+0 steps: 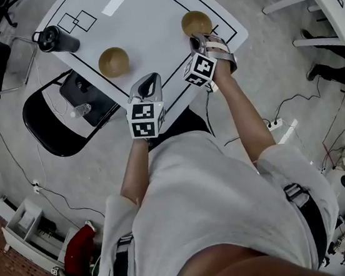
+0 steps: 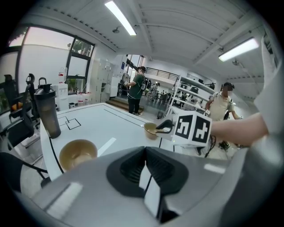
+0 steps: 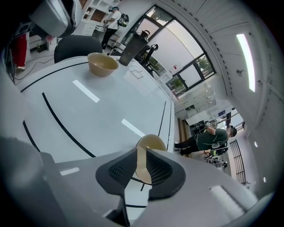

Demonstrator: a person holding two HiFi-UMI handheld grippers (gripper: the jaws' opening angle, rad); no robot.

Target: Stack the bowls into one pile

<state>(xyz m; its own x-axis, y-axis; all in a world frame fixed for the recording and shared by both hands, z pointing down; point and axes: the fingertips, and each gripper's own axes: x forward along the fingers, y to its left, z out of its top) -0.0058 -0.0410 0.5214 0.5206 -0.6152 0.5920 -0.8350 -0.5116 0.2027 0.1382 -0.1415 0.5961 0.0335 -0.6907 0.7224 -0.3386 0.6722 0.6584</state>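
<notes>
Two tan bowls stand on the white table (image 1: 144, 18). The left bowl (image 1: 112, 60) (image 2: 78, 153) (image 3: 103, 63) sits alone near the table's front edge. My left gripper (image 1: 150, 79) (image 2: 145, 153) hovers just right of it and nearer to me, shut with nothing in it. The right bowl (image 1: 196, 22) (image 2: 151, 129) (image 3: 151, 144) is at the table's right side. My right gripper (image 1: 199, 38) (image 3: 141, 162) is shut on its near rim, which shows as a thin tan edge between the jaws.
A black tumbler (image 1: 57, 39) (image 2: 47, 113) (image 3: 133, 48) stands at the table's left corner. A black chair (image 1: 63, 120) holding a plastic bottle sits beside the table at the left. People stand farther back in the room. Cables lie on the floor.
</notes>
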